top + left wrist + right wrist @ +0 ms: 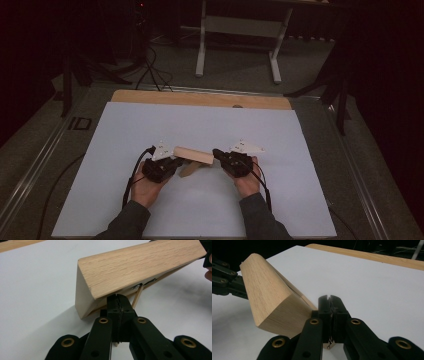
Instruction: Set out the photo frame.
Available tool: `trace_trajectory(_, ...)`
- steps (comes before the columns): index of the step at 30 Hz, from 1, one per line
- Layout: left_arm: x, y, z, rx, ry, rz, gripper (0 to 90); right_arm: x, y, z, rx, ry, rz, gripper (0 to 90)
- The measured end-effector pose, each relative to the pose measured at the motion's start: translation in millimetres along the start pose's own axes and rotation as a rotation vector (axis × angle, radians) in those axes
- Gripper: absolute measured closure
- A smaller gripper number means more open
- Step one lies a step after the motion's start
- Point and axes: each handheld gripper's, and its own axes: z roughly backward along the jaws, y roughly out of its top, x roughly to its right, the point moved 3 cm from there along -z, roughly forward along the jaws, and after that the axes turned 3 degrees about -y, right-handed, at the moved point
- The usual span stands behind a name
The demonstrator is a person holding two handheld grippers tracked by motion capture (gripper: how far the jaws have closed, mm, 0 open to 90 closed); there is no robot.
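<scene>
Right now I'm holding a wooden block [193,155] up off the white sheet [150,125], between both grippers. My left gripper [117,298] is pinching a thin wooden strip [137,297] under the block, jaws closed tight. My right gripper [329,298] is clamping a strip at the other end.

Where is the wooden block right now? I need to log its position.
In the high view the wooden block sits near the white board's middle, between the left gripper and right gripper.
</scene>
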Motion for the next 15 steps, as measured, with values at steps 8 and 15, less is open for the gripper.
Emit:
trace_trajectory(8,2.4,1.6,0.3,0.008,-0.006,0.000,89.7,-1.2,-1.2,1.3,-0.003,0.000,0.010,88.2)
trace_trajectory(15,5.6,3.1,-0.1,0.013,-0.012,-0.002,89.7,-3.3,-1.5,2.6,-0.006,-0.006,0.024,88.9)
